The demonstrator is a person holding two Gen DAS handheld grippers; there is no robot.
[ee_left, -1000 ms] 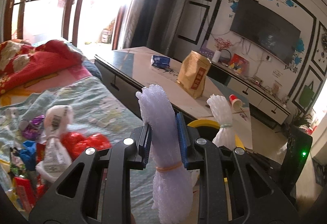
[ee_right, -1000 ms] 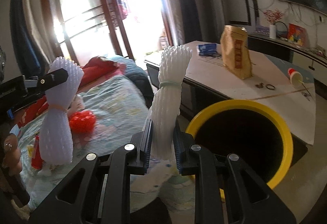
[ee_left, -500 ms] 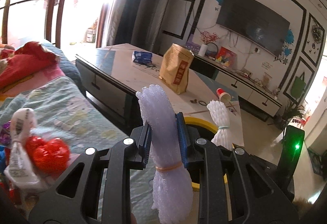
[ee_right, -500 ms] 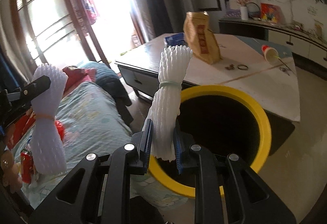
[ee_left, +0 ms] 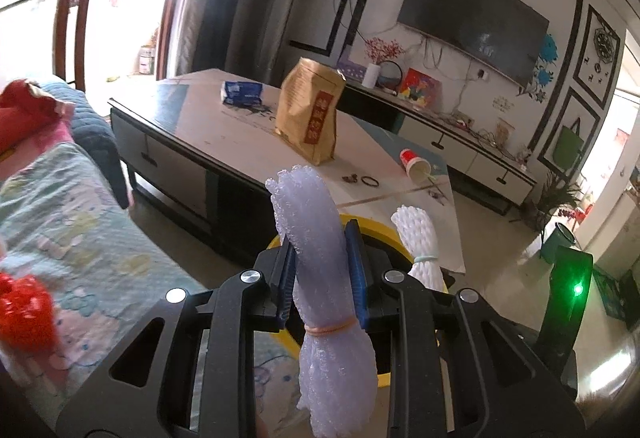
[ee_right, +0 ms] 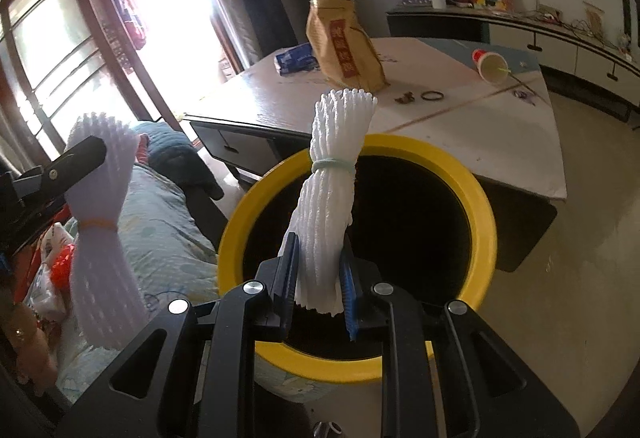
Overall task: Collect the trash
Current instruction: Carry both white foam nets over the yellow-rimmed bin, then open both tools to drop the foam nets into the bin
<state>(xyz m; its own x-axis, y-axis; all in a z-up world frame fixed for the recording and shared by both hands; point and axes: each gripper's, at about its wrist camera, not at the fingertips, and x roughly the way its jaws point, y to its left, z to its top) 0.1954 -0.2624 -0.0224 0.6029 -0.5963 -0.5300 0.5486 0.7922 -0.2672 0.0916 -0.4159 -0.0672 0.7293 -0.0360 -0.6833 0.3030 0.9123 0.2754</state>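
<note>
R gripper is clamped on the white foam-net bundle near its lower end; bundle's long axis runs upright, tip toward 12 o'clock, right over the yellow-rimmed bin mouth. L gripper pinches the lilac foam-net bundle mid-length, also upright, banded end hanging toward 6 o'clock. The yellow rim shows just behind its fingers.

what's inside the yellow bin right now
Only a dark interior shows inside the yellow bin; no contents are visible. The white foam net bundle in the right hand-held gripper covers part of the opening.
</note>
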